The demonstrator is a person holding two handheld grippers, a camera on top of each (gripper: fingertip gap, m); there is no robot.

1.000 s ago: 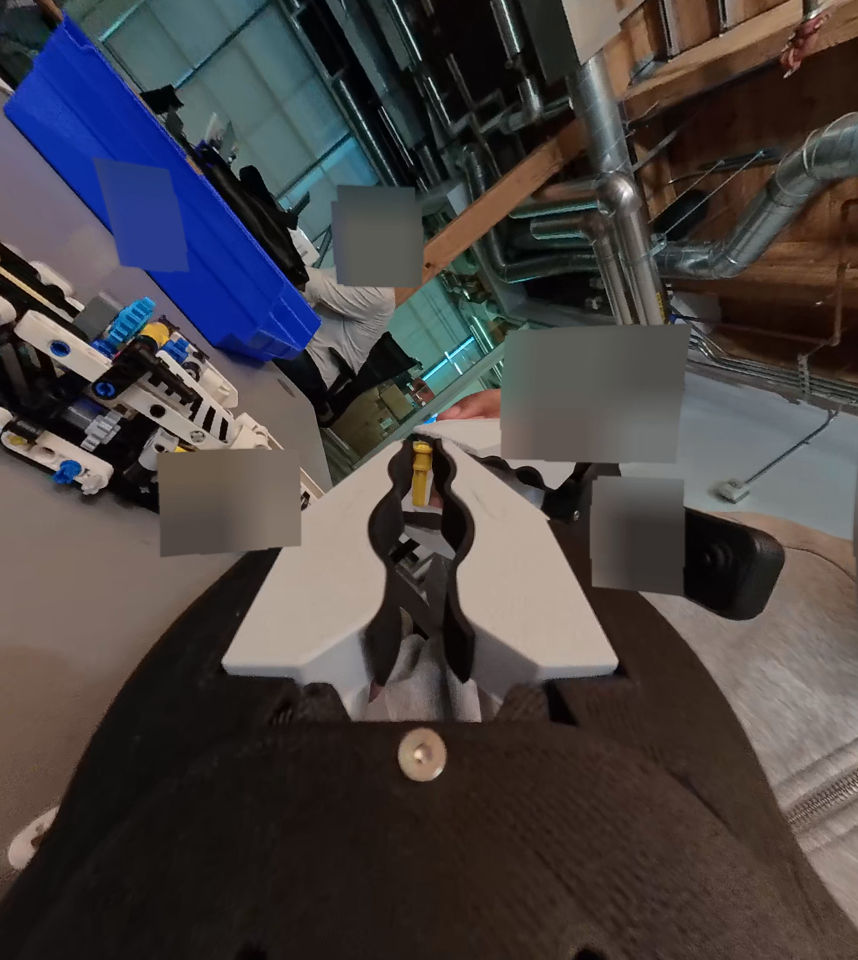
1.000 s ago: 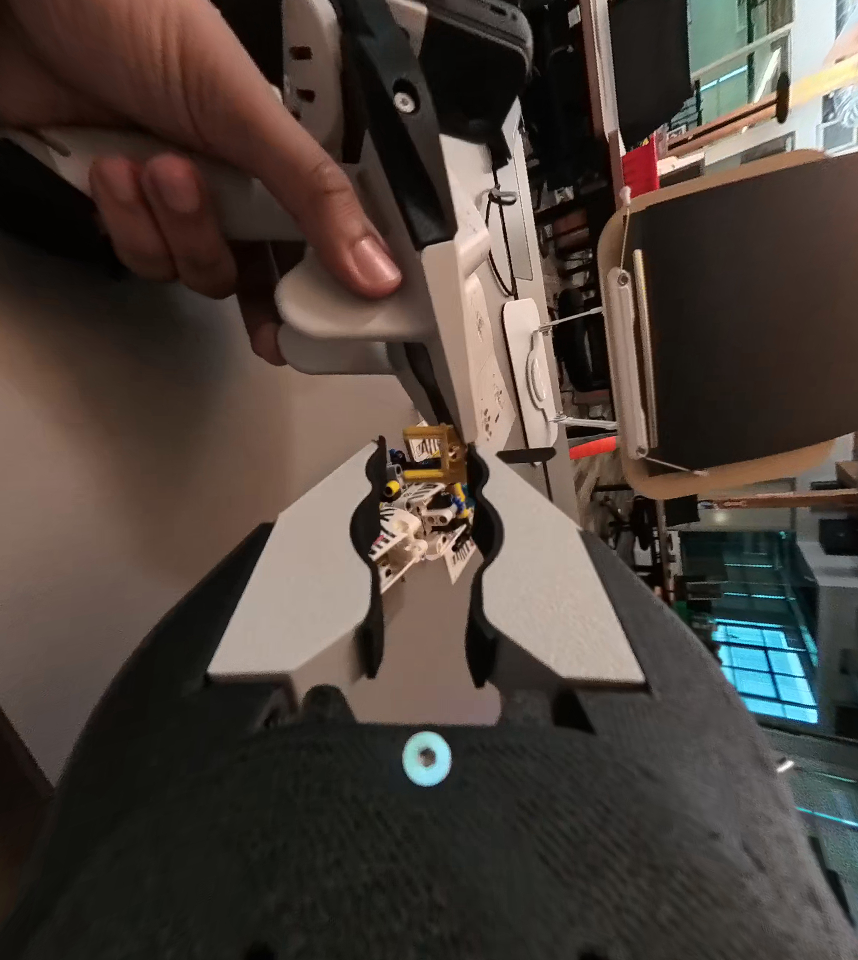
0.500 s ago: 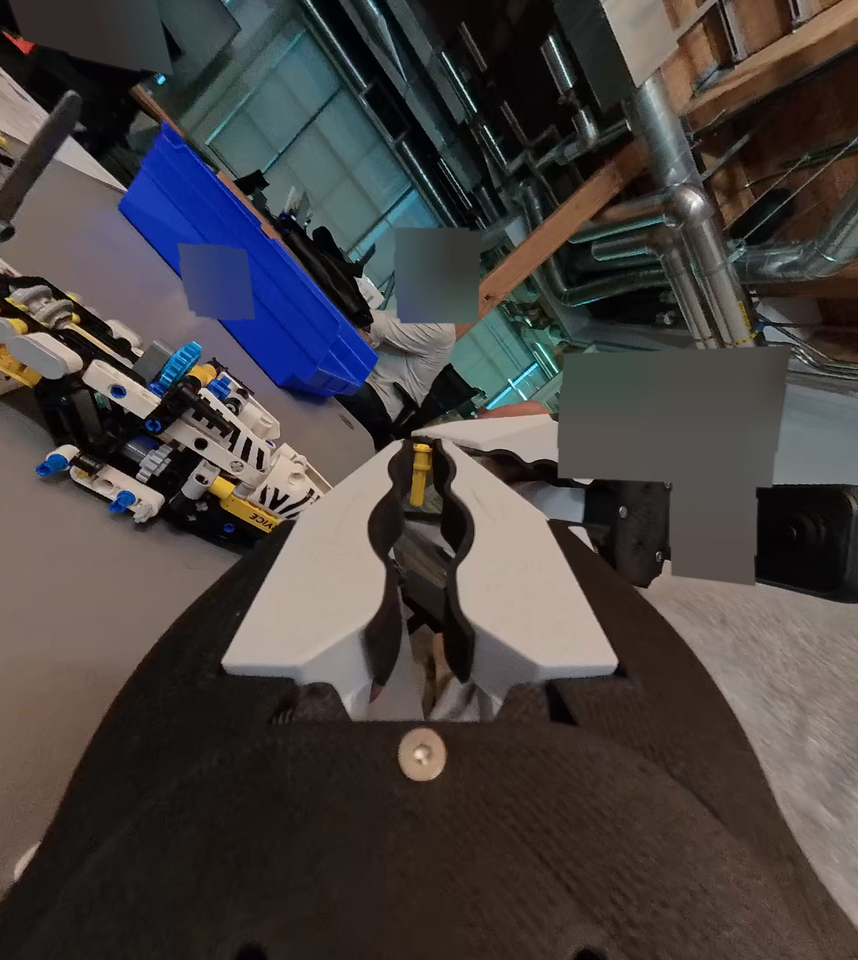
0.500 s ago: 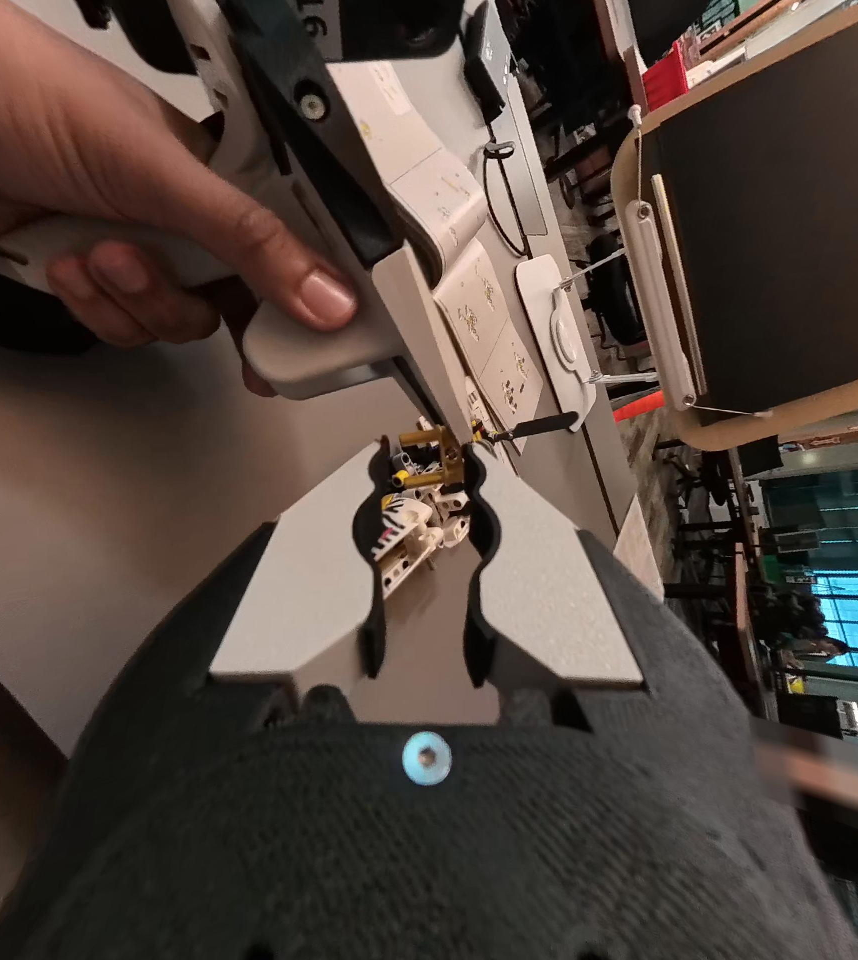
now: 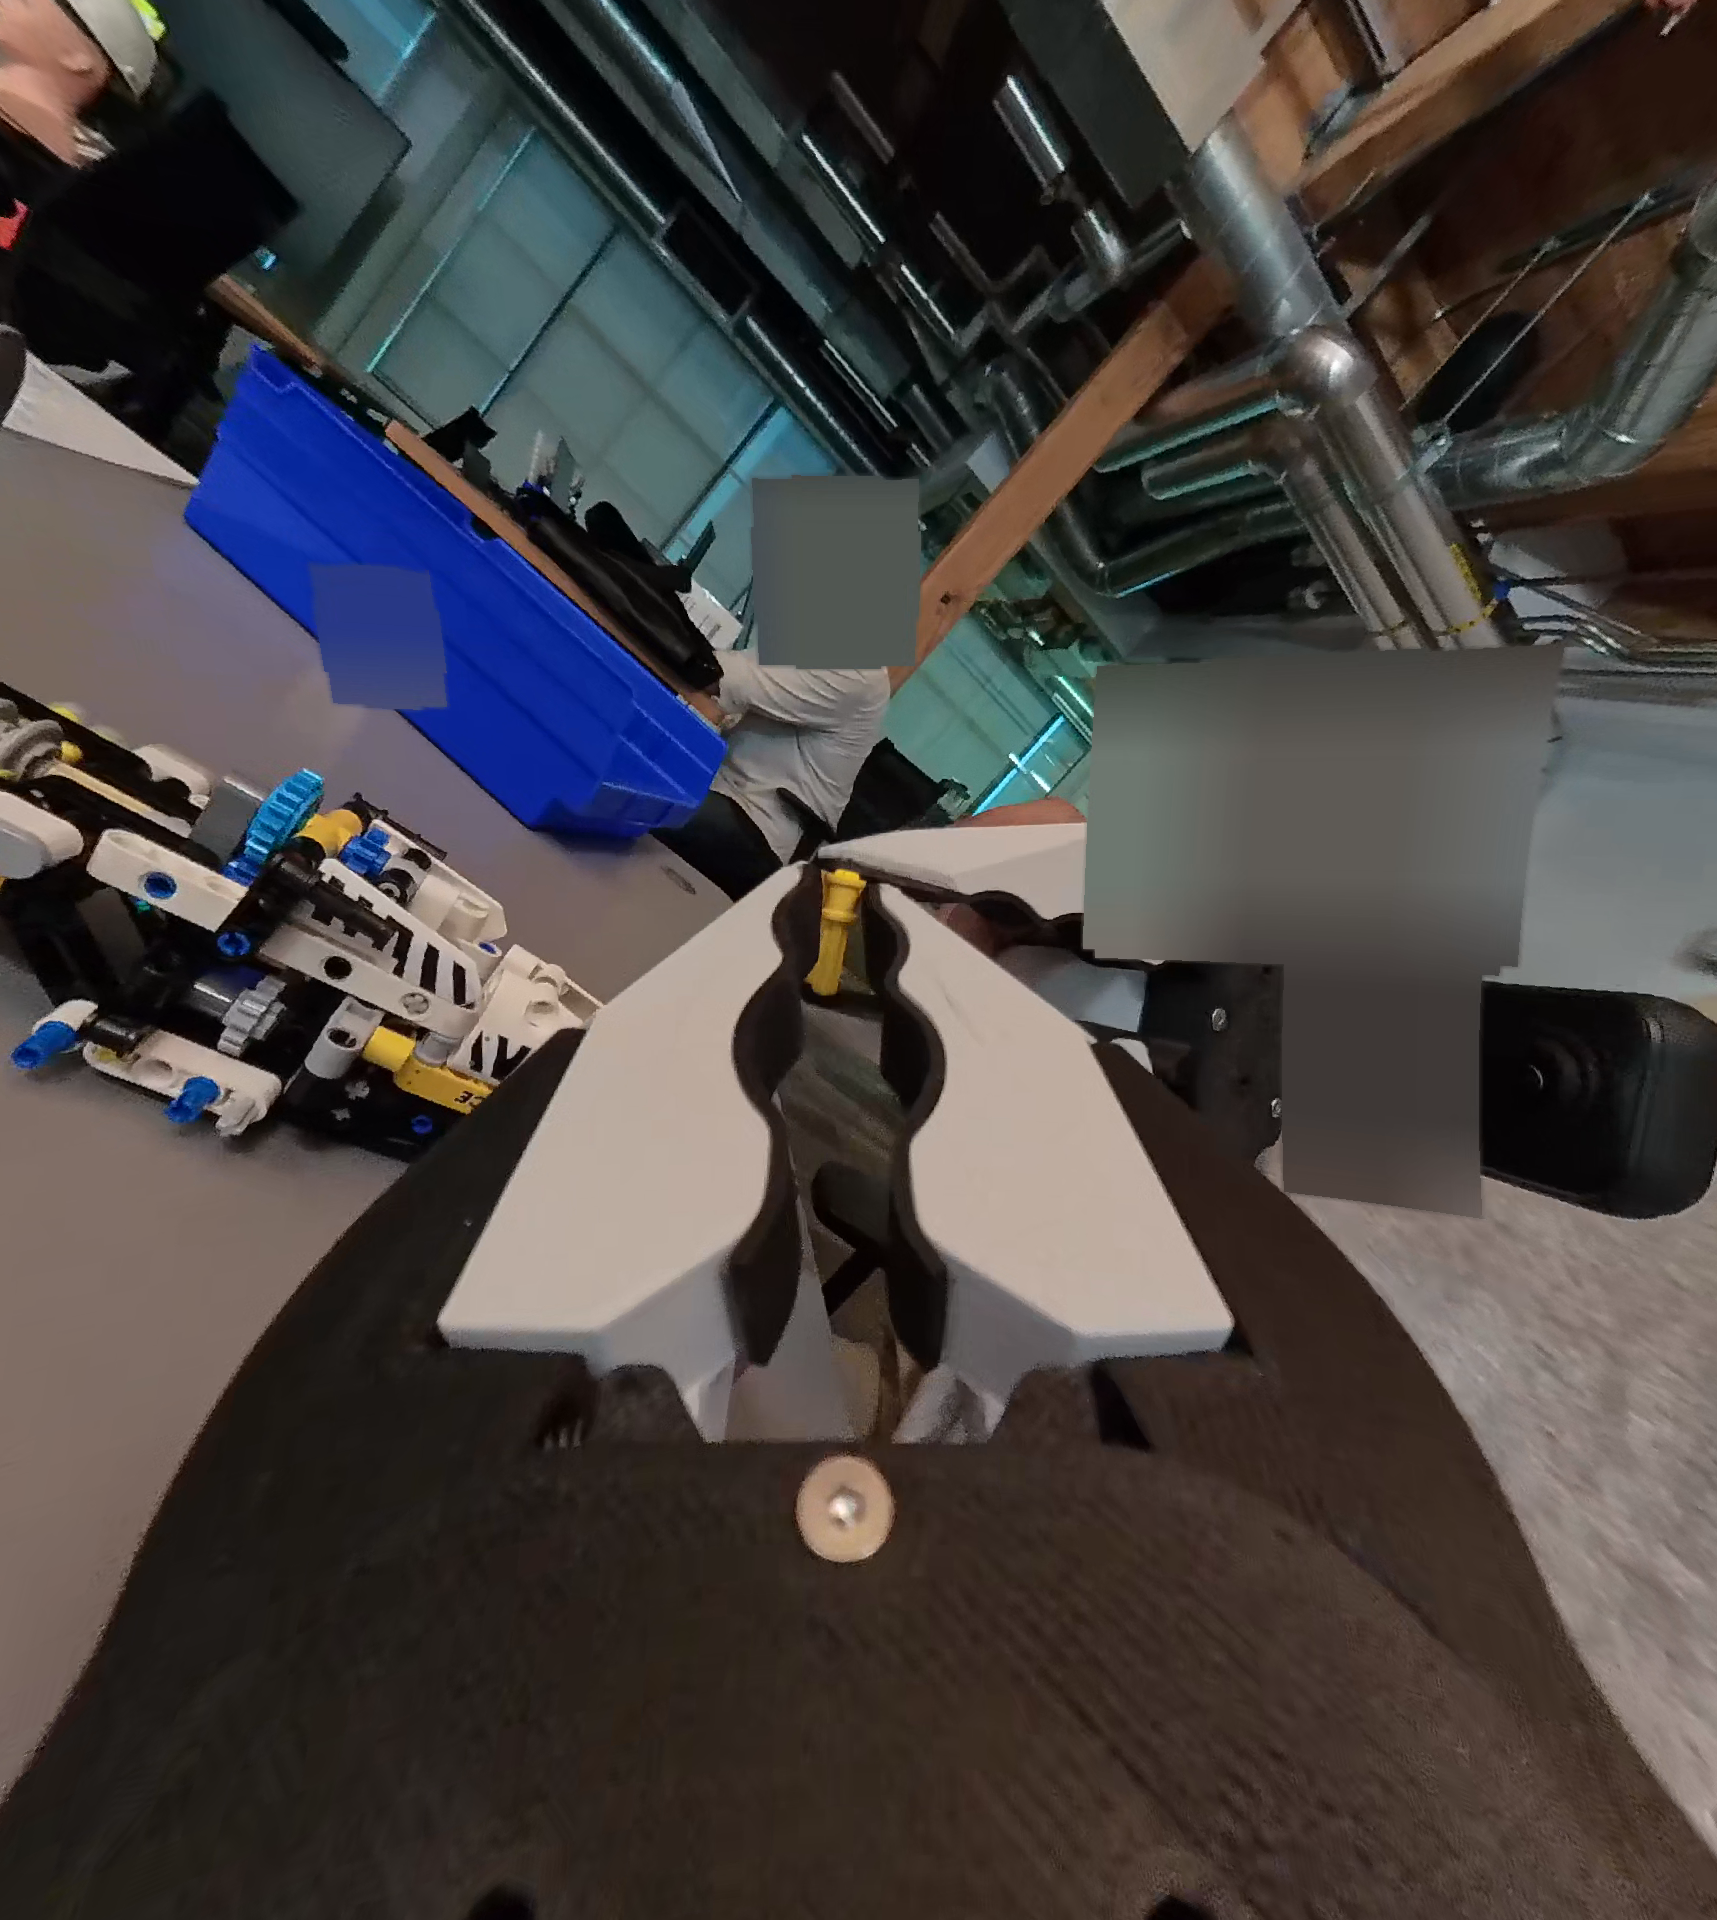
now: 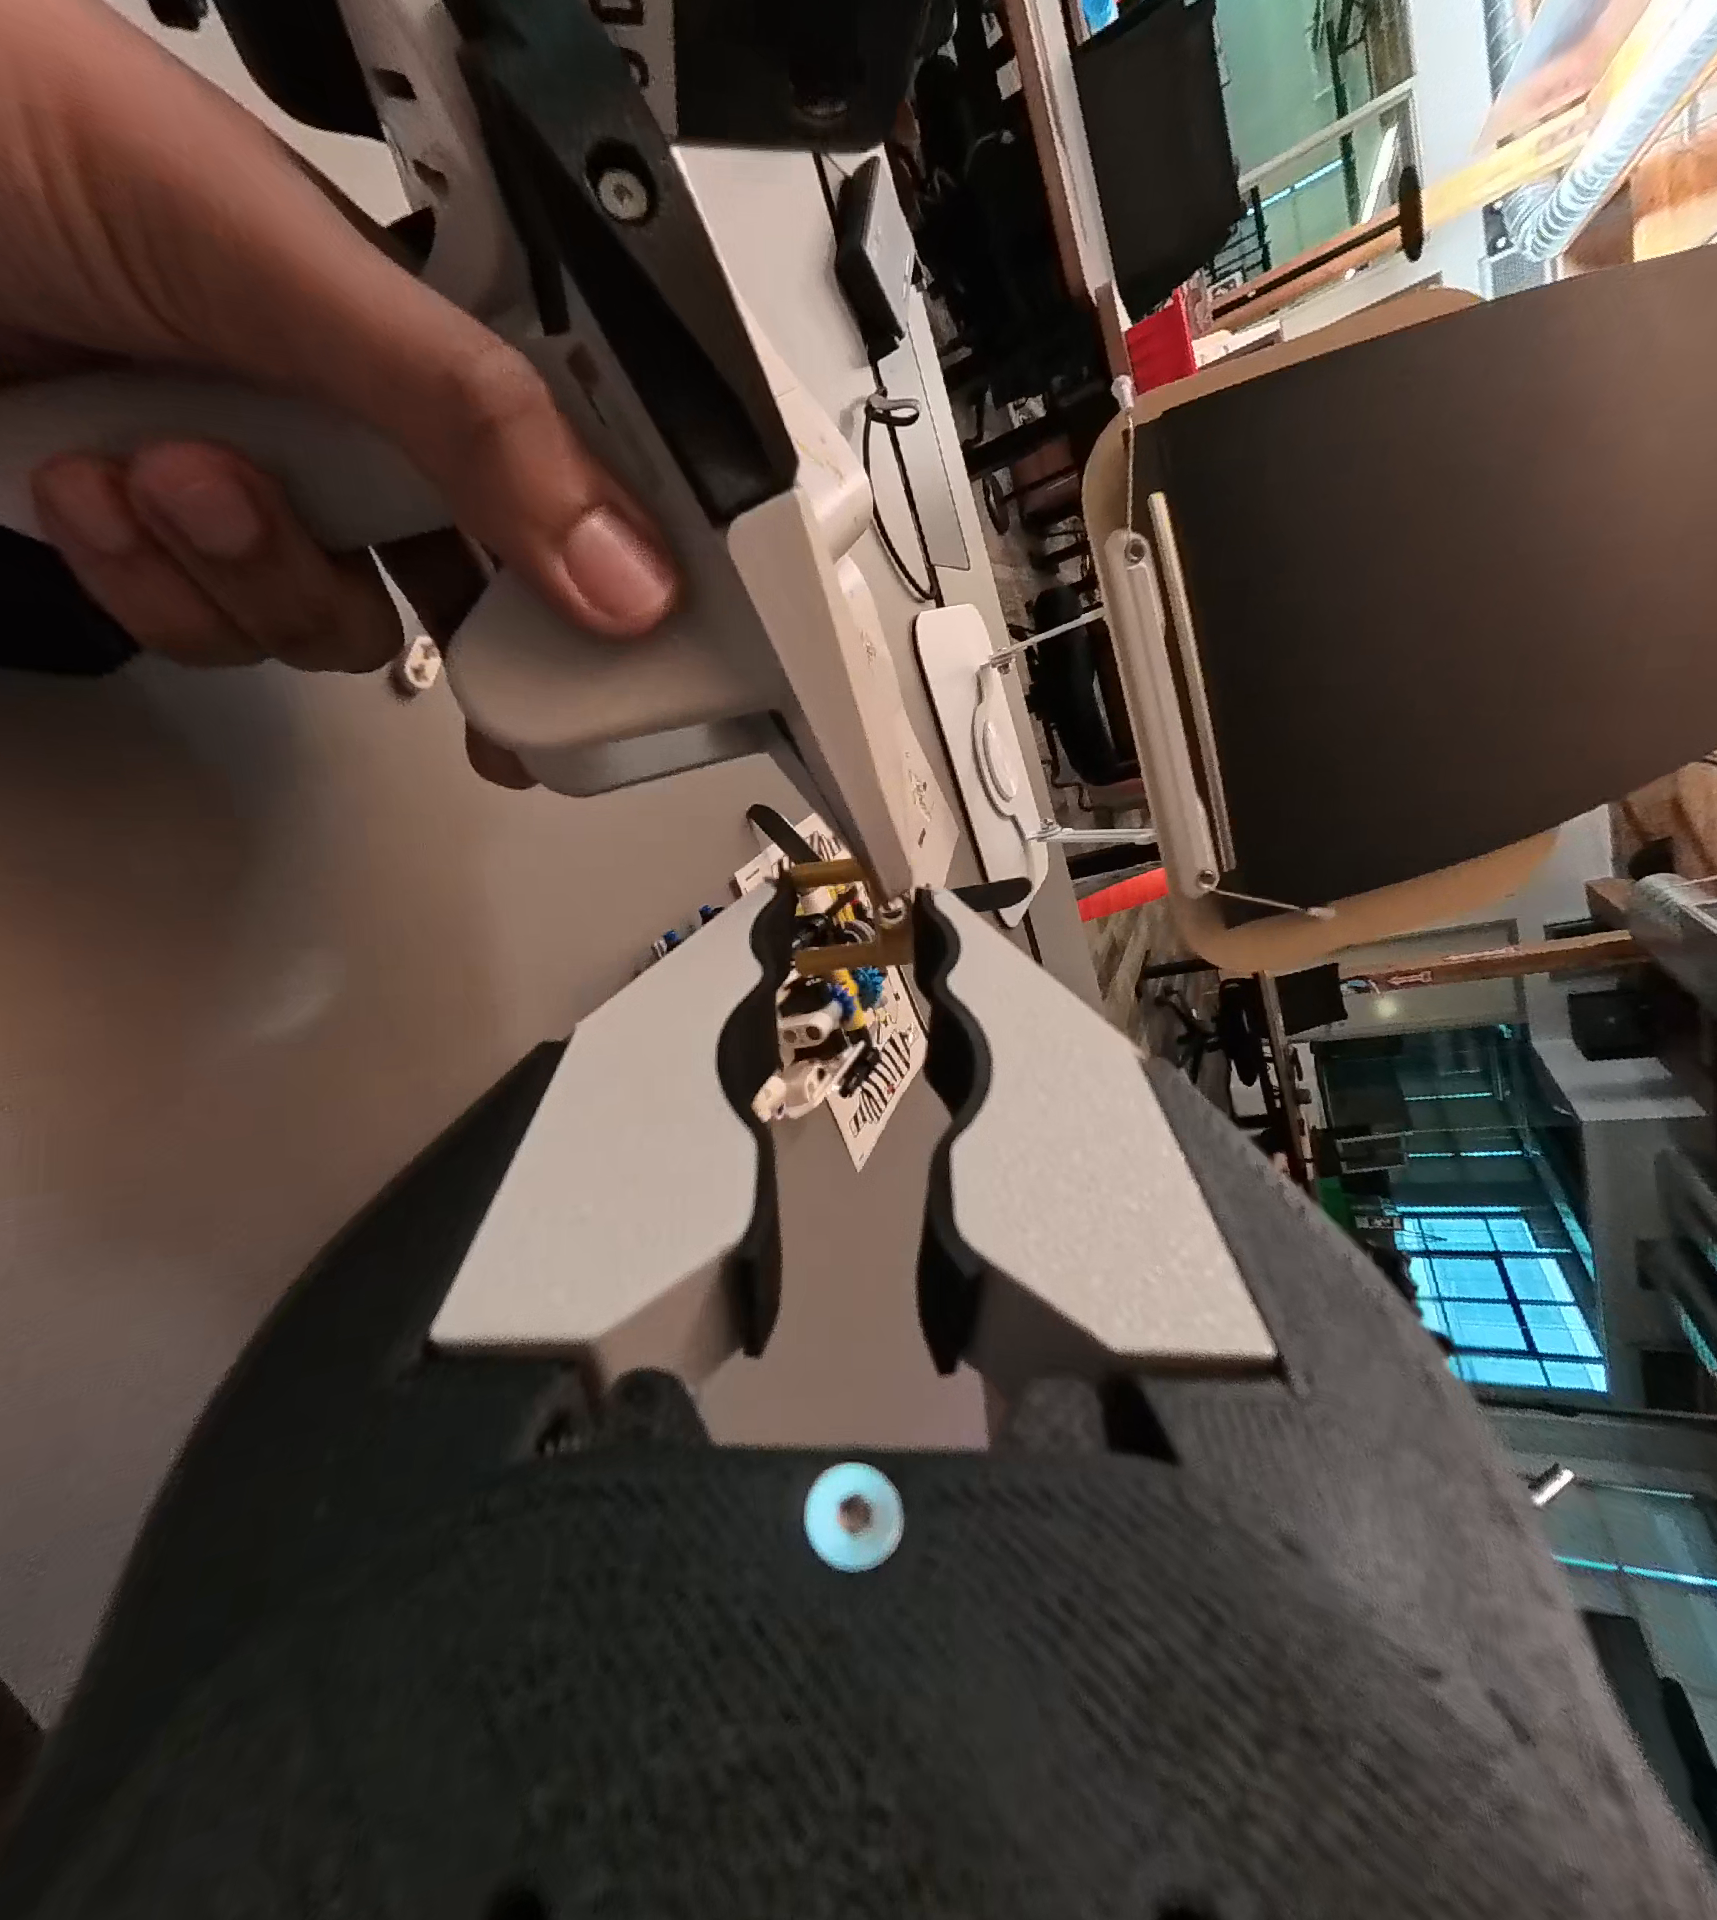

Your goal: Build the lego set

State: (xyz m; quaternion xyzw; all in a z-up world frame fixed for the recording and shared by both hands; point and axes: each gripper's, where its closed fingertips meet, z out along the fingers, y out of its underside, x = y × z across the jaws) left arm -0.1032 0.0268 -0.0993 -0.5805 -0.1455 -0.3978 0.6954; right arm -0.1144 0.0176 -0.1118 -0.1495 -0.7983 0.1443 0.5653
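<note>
My left gripper (image 5: 838,904) is shut on a small yellow pin (image 5: 833,928), held up above the grey table. The part-built lego model (image 5: 241,956), white, black, yellow and blue, lies on the table to its left. My right gripper (image 6: 849,925) is shut on a dark yellow frame piece (image 6: 838,925). The left gripper's finger (image 6: 812,665), held by a hand (image 6: 241,343), meets the right gripper's tips from the upper left. The model (image 6: 833,1039) shows between the right gripper's fingers, farther off. The right gripper's body (image 5: 1602,1101) shows at right in the left wrist view.
A blue bin (image 5: 480,644) stands on the table (image 5: 106,1299) behind the model. A person in a white shirt (image 5: 812,738) sits beyond it. An open instruction booklet (image 6: 895,644) and a white pad (image 6: 989,748) lie on the table past the model. The grippers are tip to tip, or close to it.
Both grippers have turned and shifted; the model now sits more fully in the left wrist view. The left gripper's tip has closed in on the right gripper's frame piece.
</note>
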